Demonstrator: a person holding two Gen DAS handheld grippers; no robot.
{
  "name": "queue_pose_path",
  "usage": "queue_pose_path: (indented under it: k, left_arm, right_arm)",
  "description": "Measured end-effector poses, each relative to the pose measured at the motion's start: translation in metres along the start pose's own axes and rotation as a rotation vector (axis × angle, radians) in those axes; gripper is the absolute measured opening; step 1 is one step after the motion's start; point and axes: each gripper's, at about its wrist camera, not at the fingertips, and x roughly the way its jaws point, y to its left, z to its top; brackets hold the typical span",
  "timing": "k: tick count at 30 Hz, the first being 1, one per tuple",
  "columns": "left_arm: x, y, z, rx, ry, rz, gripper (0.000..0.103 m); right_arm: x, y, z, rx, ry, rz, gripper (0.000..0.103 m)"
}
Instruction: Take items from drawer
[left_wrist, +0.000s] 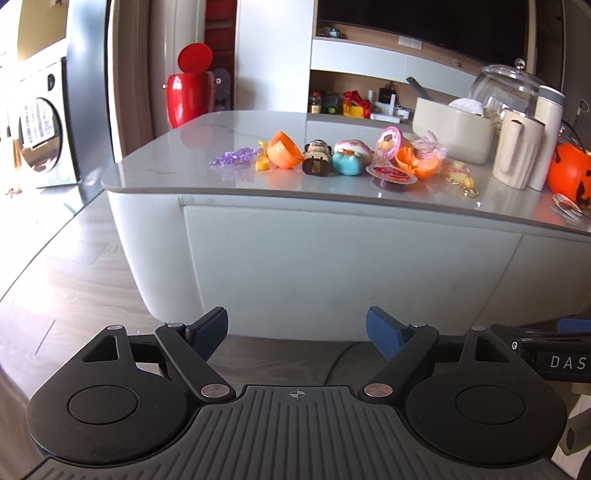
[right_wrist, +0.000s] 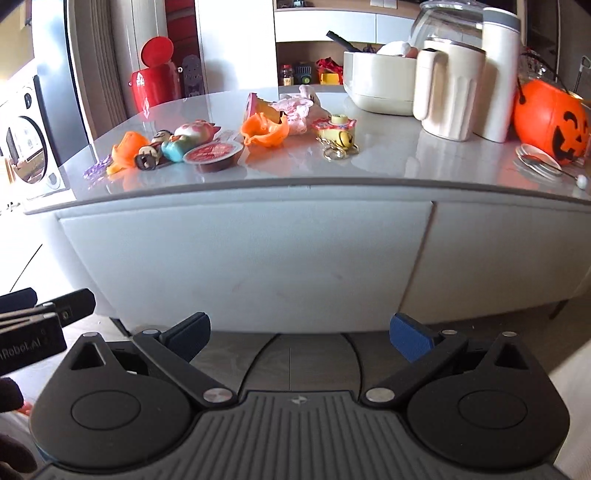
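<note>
Grey drawer front (right_wrist: 240, 254) shut, below counter edge. Toys on countertop (left_wrist: 229, 125): purple beads (left_wrist: 233, 155), figurine (left_wrist: 317, 157), jelly cup (left_wrist: 391, 178), keychain (right_wrist: 338, 133). Left gripper (left_wrist: 296, 332) and right gripper (right_wrist: 298, 338): jaws apart, empty, low before drawer.

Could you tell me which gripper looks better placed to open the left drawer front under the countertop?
Probably the left gripper: it is open and faces the left drawer front squarely. The right gripper, also open, sits nearer the seam.
</note>
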Motion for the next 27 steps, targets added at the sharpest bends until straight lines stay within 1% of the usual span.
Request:
queue_pose_path:
  k: [2, 3, 5, 7, 8, 10, 13, 27]
  left_arm:
    - [-0.007, -0.005, -0.013, 0.039, 0.004, -0.001, 0.086]
    - [-0.006, -0.009, -0.014, 0.058, 0.002, -0.003, 0.086]
    - [-0.006, -0.012, -0.012, 0.074, -0.012, -0.004, 0.085]
    - [-0.004, -0.014, -0.012, 0.081, -0.007, -0.006, 0.082]
    - [-0.002, -0.014, -0.014, 0.082, 0.005, -0.004, 0.082]
    - [0.003, -0.013, -0.014, 0.083, 0.026, -0.005, 0.079]
    - [0.006, -0.013, -0.015, 0.089, 0.043, -0.011, 0.074]
    - [0.010, -0.011, -0.017, 0.078, 0.065, -0.028, 0.072]
  right_arm:
    - [-0.018, -0.003, -0.021, 0.010, -0.021, -0.002, 0.103]
    - [-0.025, -0.002, -0.028, -0.009, -0.057, -0.015, 0.103]
    - [-0.034, 0.001, -0.027, -0.024, -0.124, -0.026, 0.103]
    - [-0.035, 0.002, -0.025, -0.038, -0.152, -0.013, 0.103]
    - [-0.033, 0.004, -0.029, -0.061, -0.142, -0.021, 0.103]
    - [-0.026, 0.009, -0.035, -0.109, -0.096, -0.035, 0.103]
    - [-0.025, 0.012, -0.038, -0.125, -0.088, -0.038, 0.103]
    - [-0.016, 0.010, -0.039, -0.120, -0.061, -0.035, 0.103]
